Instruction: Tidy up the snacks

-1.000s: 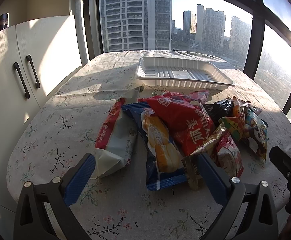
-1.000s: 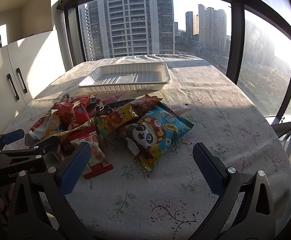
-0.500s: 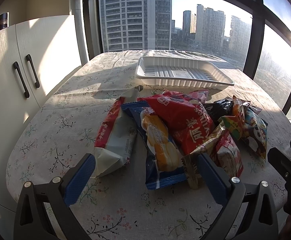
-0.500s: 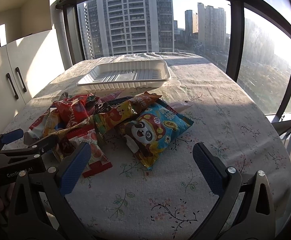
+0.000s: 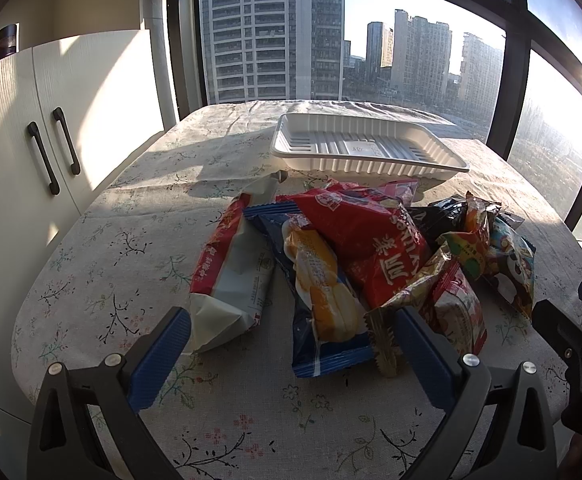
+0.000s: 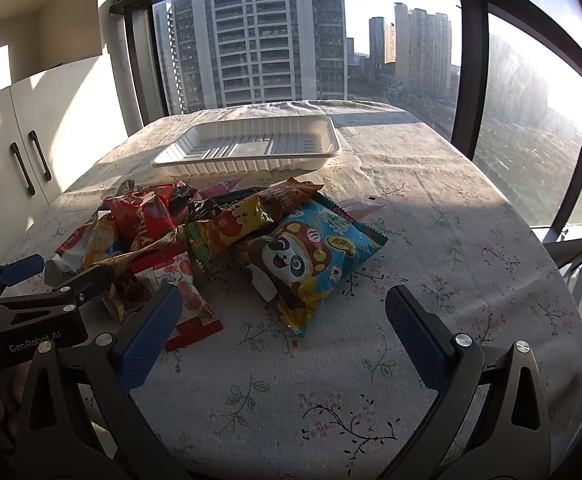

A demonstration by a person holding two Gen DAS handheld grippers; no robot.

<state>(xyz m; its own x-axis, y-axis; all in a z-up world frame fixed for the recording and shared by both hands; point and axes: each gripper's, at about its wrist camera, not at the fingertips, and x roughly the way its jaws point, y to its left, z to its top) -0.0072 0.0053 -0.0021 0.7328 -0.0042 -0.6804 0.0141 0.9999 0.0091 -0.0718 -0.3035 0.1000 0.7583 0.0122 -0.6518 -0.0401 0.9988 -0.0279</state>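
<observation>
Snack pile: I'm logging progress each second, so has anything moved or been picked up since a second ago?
Nothing visibly changed. Both the left gripper and right gripper stay open and hold nothing, the snack pile lies as before, and the white tray still holds no snacks.

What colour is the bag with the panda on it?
Mostly bright blue, with yellow and red around the panda. The panda bag shows best in the right wrist view.
</observation>
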